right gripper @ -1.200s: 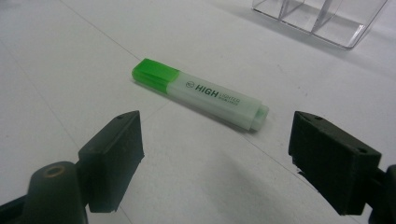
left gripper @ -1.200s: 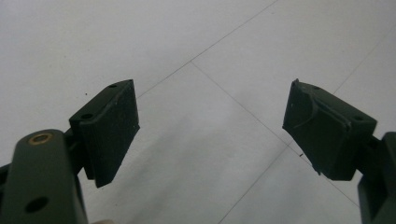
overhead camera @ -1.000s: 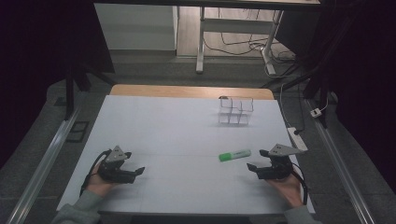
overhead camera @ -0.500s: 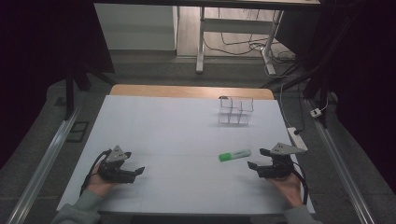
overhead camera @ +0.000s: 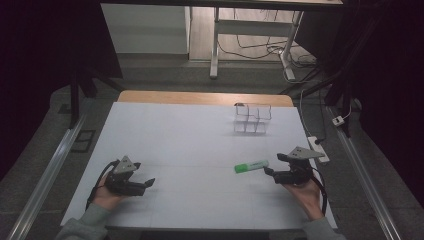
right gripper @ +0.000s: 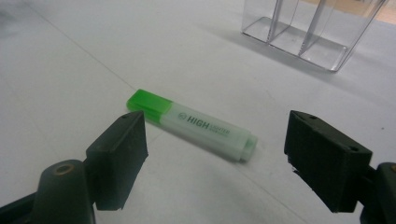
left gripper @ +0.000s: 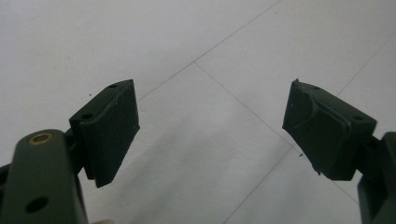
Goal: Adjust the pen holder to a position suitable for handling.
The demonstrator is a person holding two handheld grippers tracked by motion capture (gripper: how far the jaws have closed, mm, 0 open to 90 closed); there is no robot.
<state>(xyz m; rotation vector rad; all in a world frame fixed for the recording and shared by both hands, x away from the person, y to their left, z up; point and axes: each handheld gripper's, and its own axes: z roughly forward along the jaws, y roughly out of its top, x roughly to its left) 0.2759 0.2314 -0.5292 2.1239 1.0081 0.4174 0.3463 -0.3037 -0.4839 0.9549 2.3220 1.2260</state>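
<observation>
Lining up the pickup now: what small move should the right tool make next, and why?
Probably ease the right tool forward and down over the green plastic highlighter pen. Its jaws stand open and the pen lies flat on the white table just ahead, untouched.

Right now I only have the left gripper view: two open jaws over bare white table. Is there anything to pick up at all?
Observer: Yes. A green highlighter lies flat on the table, just ahead of the right gripper.
Operator: Is the right one gripping it?
Observer: No. In the right gripper view the jaws stand wide apart and the highlighter lies beyond them, untouched.
Operator: Anything to put it in?
Observer: A clear plastic organizer with open compartments stands at the far right of the table, past the highlighter.
Operator: Where's the cap pointing?
Observer: The bright green end points toward the left gripper; the printed side faces up.
</observation>
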